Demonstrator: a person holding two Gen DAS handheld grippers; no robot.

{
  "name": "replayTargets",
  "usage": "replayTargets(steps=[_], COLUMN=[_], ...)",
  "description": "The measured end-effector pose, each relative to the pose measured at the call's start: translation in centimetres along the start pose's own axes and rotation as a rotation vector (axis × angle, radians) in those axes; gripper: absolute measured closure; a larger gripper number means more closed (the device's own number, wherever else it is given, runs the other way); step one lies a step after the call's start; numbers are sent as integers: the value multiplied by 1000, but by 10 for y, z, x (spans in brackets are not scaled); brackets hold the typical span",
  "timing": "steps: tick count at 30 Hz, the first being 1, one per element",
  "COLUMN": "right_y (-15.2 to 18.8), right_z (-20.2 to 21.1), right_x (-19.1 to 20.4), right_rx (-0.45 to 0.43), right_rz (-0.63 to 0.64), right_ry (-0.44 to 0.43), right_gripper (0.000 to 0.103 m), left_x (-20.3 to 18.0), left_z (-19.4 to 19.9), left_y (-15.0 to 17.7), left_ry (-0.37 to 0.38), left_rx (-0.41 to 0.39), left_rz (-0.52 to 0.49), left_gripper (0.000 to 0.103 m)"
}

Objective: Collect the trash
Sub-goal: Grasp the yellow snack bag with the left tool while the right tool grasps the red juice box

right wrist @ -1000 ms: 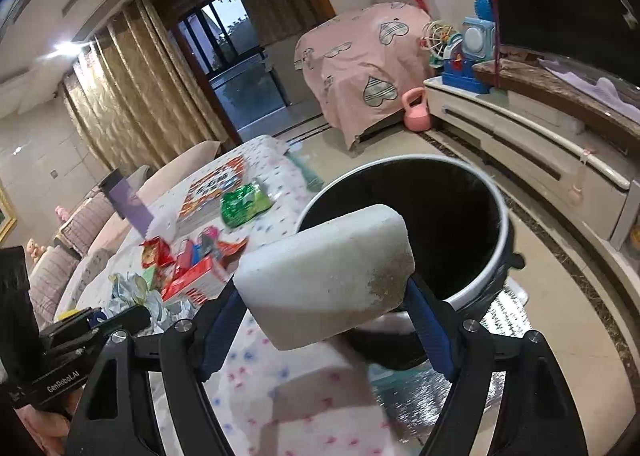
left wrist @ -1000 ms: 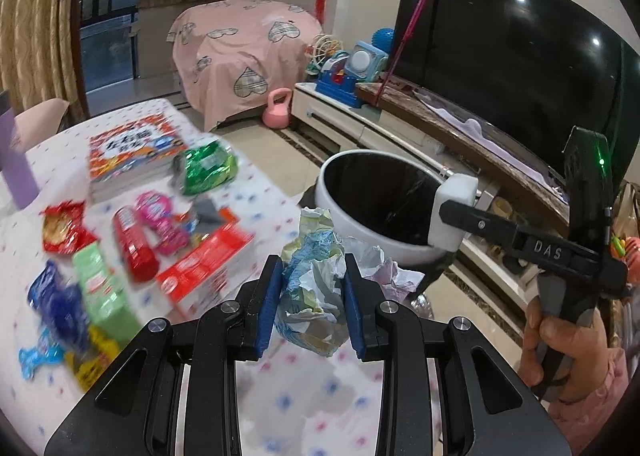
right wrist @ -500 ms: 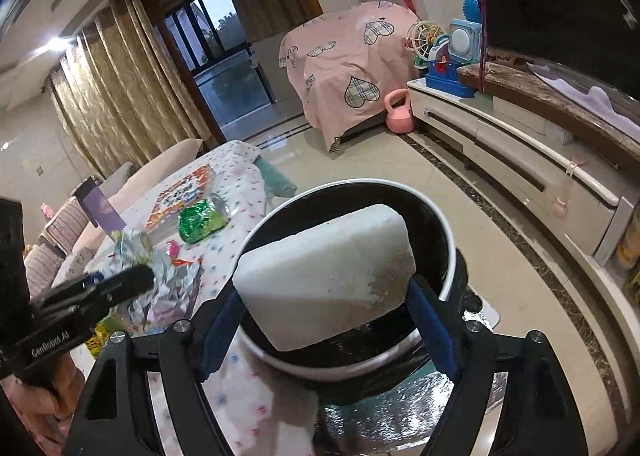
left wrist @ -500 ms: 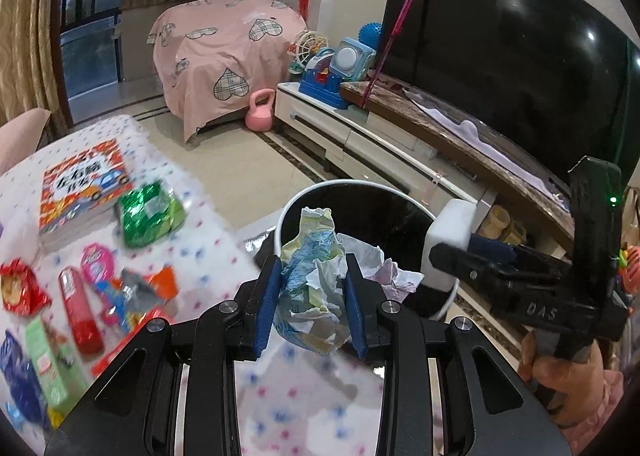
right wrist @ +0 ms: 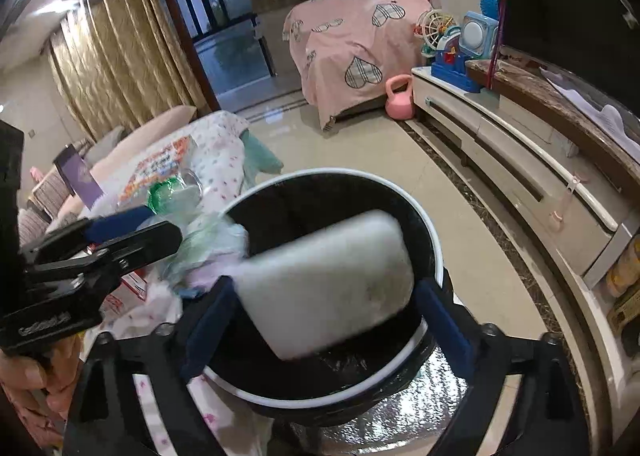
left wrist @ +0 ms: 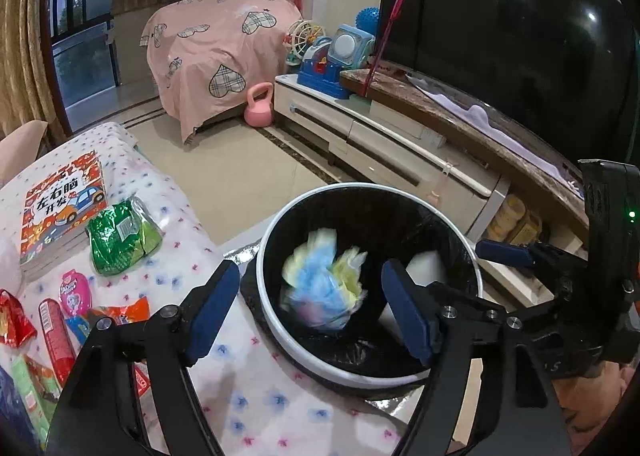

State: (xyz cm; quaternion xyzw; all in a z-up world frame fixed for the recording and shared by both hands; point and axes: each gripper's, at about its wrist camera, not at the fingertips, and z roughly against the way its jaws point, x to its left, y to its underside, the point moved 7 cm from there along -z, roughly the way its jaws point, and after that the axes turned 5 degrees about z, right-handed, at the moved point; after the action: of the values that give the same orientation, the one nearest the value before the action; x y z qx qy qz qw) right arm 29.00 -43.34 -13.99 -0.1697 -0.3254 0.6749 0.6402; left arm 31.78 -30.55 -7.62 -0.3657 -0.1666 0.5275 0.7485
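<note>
Twin drop over the trash bin (left wrist: 370, 370): the left gripper (left wrist: 310, 310) has just been opening its jaws, which now stand wide and clear of a crumpled paper wad (left wrist: 324, 288), blurred as it falls inside the black-lined rim at about 9 o'clock of the opening. The right gripper (right wrist: 322, 322) has just been opening too; the white foam block (right wrist: 326, 282) sits blurred between its blue pads and appears freed, over the bin's 6 o'clock side in the right wrist view. To do this step well, both hands should probably hold steady above the opening until each piece is below the rim, then withdraw without clipping the bin's edge. The block's long axis runs across the jaws, roughly 9 to 3 o'clock, its right end tilted slightly up; the wad has no clear axis. More wrappers (left wrist: 120, 242) wait on the dotted tablecloth (left wrist: 256, 396) at the bin's 9 o'clock
</note>
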Motion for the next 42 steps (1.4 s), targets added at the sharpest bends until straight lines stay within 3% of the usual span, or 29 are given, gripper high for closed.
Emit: replayTargets(steps=[12, 22, 32, 42], right_y=[11, 38, 57, 66], right_z=[22, 34, 26, 5], right_x=[18, 73, 136, 196], right_rx=[-46, -71, -46, 10], right_rz=[-39, -63, -84, -42], right_ry=[-37, -107, -232, -284], right_gripper=[5, 4, 4, 5], left_x=[40, 90, 149, 192], left_z=[42, 104, 162, 180], left_y=[35, 92, 140, 173], left_ry=[-15, -71, -141, -211], left_rx=[-8, -35, -65, -47], left_rz=[94, 184, 321, 407], left_gripper=[27, 27, 27, 27])
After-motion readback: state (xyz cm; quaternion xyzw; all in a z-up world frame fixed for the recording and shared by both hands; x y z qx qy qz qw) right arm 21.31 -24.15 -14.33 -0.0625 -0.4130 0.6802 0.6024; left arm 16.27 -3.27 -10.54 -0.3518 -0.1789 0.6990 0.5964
